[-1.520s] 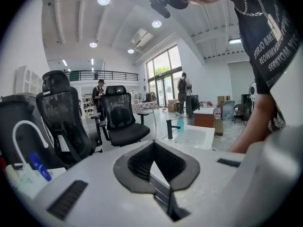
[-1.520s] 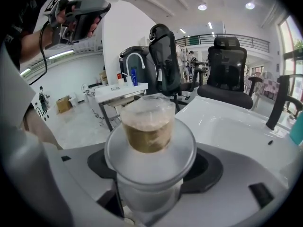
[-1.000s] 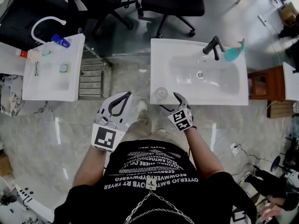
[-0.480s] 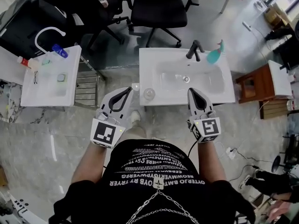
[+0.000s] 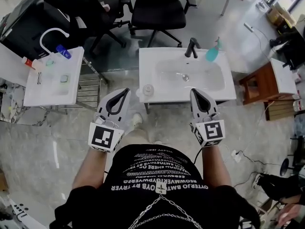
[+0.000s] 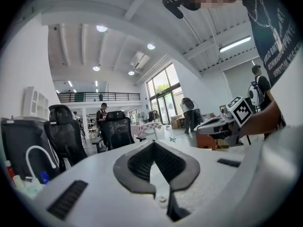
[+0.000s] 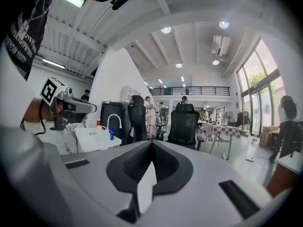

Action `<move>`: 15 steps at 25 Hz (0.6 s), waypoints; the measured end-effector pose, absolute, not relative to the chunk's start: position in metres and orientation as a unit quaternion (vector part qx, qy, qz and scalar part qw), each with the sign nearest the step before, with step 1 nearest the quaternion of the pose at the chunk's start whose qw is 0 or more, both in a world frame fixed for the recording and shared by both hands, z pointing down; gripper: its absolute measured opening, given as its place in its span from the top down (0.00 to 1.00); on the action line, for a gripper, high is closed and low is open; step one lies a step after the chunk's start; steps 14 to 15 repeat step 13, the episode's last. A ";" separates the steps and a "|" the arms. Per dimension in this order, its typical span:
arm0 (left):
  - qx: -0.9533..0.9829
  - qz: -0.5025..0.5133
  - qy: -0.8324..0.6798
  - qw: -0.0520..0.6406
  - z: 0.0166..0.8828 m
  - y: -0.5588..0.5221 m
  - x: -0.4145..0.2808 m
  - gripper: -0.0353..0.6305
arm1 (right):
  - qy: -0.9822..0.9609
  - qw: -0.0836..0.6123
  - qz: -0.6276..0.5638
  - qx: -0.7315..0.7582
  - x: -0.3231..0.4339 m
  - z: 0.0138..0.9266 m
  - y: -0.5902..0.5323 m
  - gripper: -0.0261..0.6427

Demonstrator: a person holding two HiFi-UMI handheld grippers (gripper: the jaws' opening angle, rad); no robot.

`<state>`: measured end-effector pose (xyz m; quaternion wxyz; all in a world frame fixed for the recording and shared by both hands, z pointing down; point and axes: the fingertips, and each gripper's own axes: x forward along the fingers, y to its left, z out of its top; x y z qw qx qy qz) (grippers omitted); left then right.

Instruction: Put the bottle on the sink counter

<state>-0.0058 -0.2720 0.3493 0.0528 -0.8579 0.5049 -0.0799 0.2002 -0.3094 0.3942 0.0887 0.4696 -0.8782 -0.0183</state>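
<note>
A clear bottle (image 5: 148, 89), seen from above, stands on the front left corner of the white sink counter (image 5: 224, 92). My left gripper (image 5: 126, 90) hovers just left of it, off the counter's edge. Its jaws are shut with nothing between them, which the left gripper view confirms (image 6: 154, 143). My right gripper (image 5: 194, 90) hangs at the counter's front edge, well right of the bottle. It is shut and empty too (image 7: 152, 143).
On the counter's back rim are a black faucet (image 5: 191, 46) and a teal spray bottle (image 5: 212, 53). A second white sink (image 5: 52, 80) with small bottles stands at the left, past a metal rack (image 5: 91, 92). Office chairs (image 5: 157, 6) stand behind; a wooden stand (image 5: 257, 82) is at the right.
My right gripper was open beside the bottle; it has drawn away to the right and shut. The bottle stays on the counter corner. The left gripper has hardly moved.
</note>
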 end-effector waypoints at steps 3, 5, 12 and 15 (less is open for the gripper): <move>-0.857 -0.090 0.504 0.057 0.350 -0.261 -0.010 0.94 | -0.877 0.088 -0.022 0.472 0.197 0.391 -0.301 0.97; -0.858 -0.099 0.501 0.057 0.350 -0.255 -0.010 0.94 | -0.877 0.087 -0.020 0.472 0.194 0.387 -0.296 0.97; -0.862 -0.100 0.493 0.062 0.344 -0.255 -0.020 0.94 | -0.875 0.090 -0.013 0.475 0.182 0.386 -0.289 0.97; -0.863 -0.098 0.492 0.063 0.345 -0.256 -0.022 0.94 | -0.874 0.091 -0.011 0.476 0.180 0.387 -0.288 0.97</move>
